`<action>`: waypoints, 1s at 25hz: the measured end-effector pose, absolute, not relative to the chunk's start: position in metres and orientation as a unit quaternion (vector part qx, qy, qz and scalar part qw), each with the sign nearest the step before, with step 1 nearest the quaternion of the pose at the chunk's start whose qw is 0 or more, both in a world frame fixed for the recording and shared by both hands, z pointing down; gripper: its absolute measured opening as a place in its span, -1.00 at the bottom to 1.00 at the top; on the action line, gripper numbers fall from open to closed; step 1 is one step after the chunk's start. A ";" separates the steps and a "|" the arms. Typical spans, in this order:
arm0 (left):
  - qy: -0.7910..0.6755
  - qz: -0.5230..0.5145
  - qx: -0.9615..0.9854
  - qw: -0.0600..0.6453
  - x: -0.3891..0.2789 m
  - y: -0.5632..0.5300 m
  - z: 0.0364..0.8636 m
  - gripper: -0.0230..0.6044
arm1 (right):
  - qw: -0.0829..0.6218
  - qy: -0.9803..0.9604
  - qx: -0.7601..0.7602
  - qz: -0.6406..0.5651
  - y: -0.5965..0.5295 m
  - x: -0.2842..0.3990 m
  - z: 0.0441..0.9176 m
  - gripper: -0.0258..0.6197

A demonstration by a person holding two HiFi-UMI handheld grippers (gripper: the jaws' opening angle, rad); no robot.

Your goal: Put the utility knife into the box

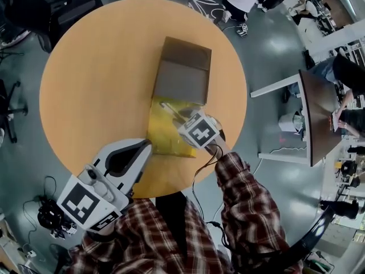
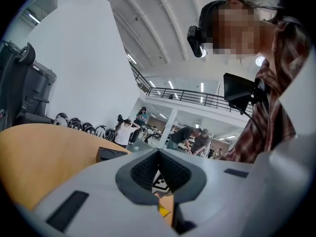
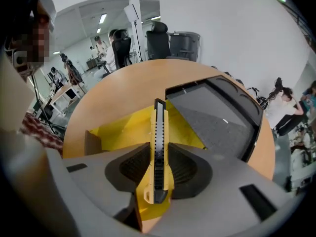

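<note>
Head view: your right tool [image 1: 197, 131] hangs over the open box [image 1: 159, 135], with bare worktop [image 1: 97, 84] to its left.

Left gripper view: your left tool [image 2: 158, 152] is closed and empty.

Right gripper view: the jaws clamp the utility knife [image 3: 158, 132] above the box's yellow floor, with the lid [image 3: 217, 115] edge ahead-right.

There are one round table [image 1: 85, 84], one open box [image 1: 161, 131], one utility knife [image 3: 158, 127] and two grippers, the left gripper [image 2: 158, 154] at the near left and the right gripper [image 3: 159, 162] farther right.
</note>
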State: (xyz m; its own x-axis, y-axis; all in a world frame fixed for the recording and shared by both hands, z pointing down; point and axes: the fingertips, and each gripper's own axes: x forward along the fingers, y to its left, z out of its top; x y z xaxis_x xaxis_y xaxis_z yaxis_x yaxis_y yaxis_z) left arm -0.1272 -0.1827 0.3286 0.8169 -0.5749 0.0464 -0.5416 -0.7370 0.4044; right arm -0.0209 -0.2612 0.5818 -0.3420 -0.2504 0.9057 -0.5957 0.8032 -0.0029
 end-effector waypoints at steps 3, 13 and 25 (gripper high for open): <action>-0.301 -0.040 0.929 0.212 -0.133 -0.183 0.334 -0.89 | 0.532 -0.792 0.245 0.170 -0.261 -0.027 0.603 -0.54; -0.298 -0.035 0.929 0.217 -0.123 -0.184 0.337 -0.89 | 0.570 -0.771 0.224 0.176 -0.253 -0.019 0.634 -0.54; -0.295 -0.037 0.932 0.208 -0.117 -0.177 0.326 -0.89 | 0.542 -0.781 0.240 0.199 -0.250 -0.021 0.629 -0.54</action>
